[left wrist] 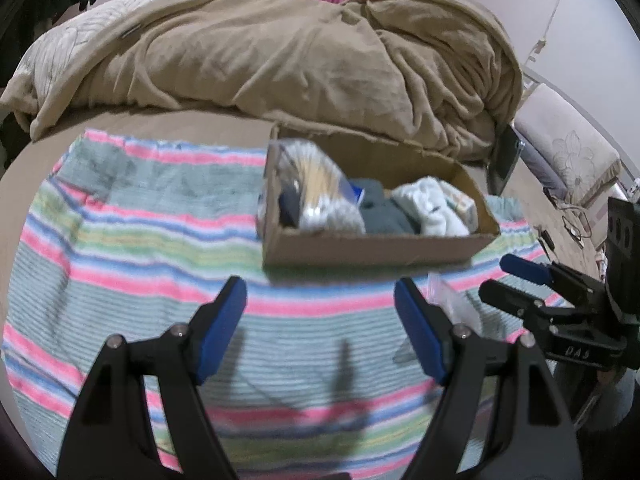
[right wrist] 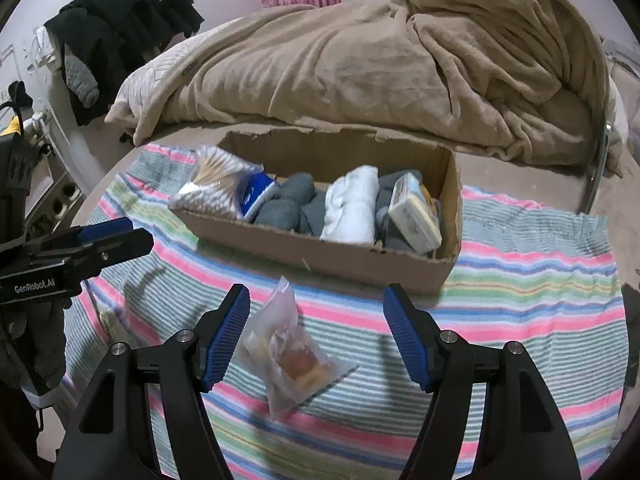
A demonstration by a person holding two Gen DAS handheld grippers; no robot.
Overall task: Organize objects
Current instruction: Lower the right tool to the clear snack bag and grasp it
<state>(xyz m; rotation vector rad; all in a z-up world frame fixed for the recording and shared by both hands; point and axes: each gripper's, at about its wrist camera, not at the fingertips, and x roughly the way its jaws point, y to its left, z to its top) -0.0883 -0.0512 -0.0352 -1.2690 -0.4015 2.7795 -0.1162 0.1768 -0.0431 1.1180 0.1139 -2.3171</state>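
Note:
A long cardboard box (right wrist: 320, 250) (left wrist: 372, 246) stands on a striped towel (right wrist: 520, 280) (left wrist: 120, 240) spread over the bed. Inside it lie a clear bag of cotton swabs (right wrist: 212, 184) (left wrist: 316, 184), grey rolled cloths (right wrist: 286, 200), a white rolled cloth (right wrist: 352, 204) (left wrist: 432, 208) and a small packet (right wrist: 416, 212). A clear plastic packet holding a brownish item (right wrist: 288, 352) lies on the towel between the jaws of my right gripper (right wrist: 316, 336), close to the left pad but not pressed by either; that gripper is open. My left gripper (left wrist: 320, 328) is open and empty over the towel, in front of the box.
A rumpled tan blanket (right wrist: 360, 60) (left wrist: 280, 52) is piled behind the box. Dark clothes (right wrist: 120, 20) hang at the far left. A pale cushioned chair (left wrist: 568, 152) and cables (left wrist: 572, 224) sit off the bed's right side. Each gripper appears in the other's view (left wrist: 532, 284) (right wrist: 108, 240).

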